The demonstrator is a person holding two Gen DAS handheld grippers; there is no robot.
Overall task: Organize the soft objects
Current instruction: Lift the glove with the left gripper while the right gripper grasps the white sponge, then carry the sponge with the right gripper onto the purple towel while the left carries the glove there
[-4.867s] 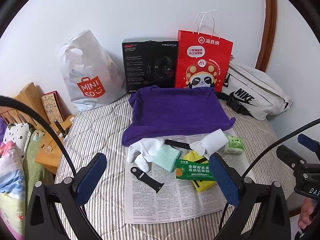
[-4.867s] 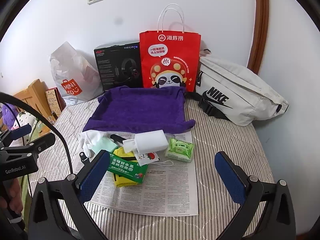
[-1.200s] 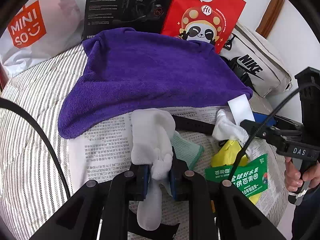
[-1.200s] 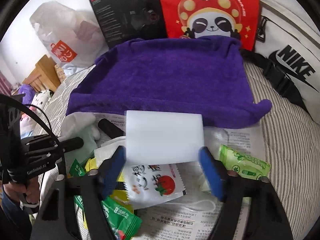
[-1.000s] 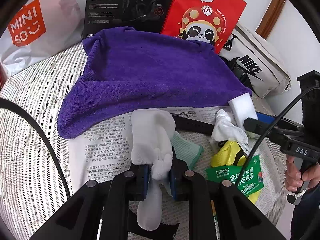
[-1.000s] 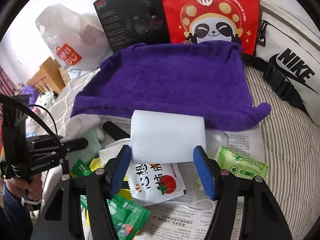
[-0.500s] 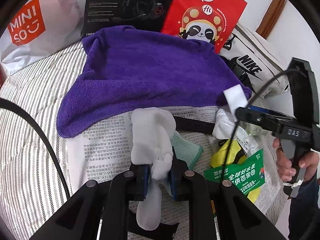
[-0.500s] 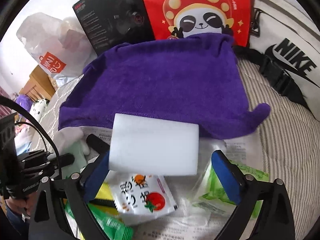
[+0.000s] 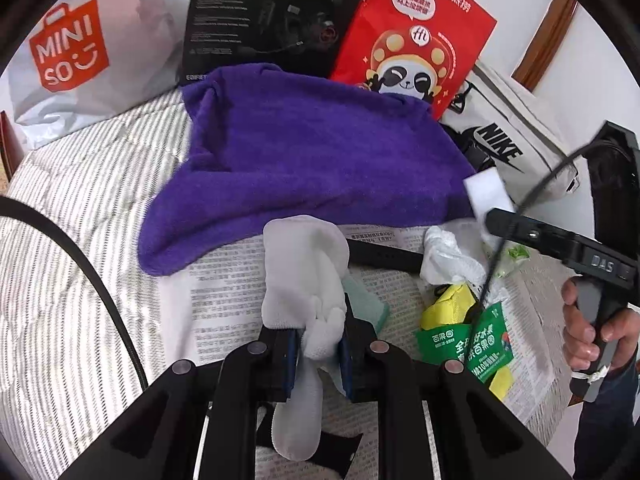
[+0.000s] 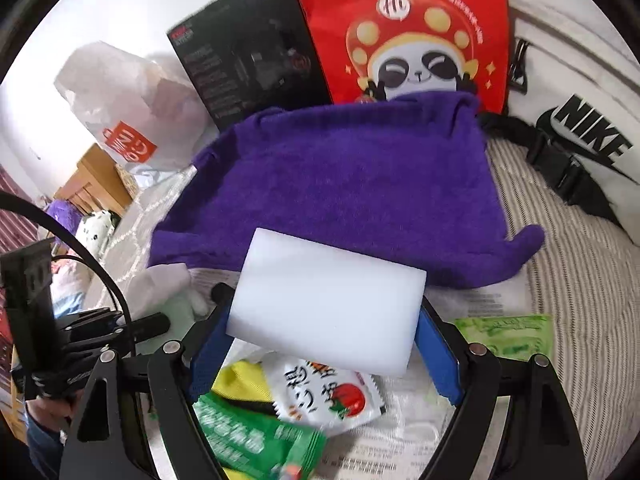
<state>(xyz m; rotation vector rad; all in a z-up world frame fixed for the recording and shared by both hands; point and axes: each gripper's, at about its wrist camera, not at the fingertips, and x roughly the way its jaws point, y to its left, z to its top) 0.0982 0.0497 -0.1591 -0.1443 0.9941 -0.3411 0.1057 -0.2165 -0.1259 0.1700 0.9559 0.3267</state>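
Note:
My left gripper is shut on a white knit glove, which hangs limp from its pads over the newspaper. A mint-green cloth lies just right of the glove. A white sponge block sits tilted between the blue pads of my right gripper. The jaws are closing, and both pads touch the block's ends. In the left wrist view the sponge hovers at the near right edge of the purple towel. The towel is spread flat behind the clutter.
Along the wall stand a Miniso bag, a black box, a red panda bag and a white Nike bag. Green packets, a tomato sachet, a wipes pack and a black strap litter the newspaper.
The right jaws spread wide, then narrowed onto the sponge, which now sits tilted and slightly higher near the towel's edge. The left gripper and glove have not moved.

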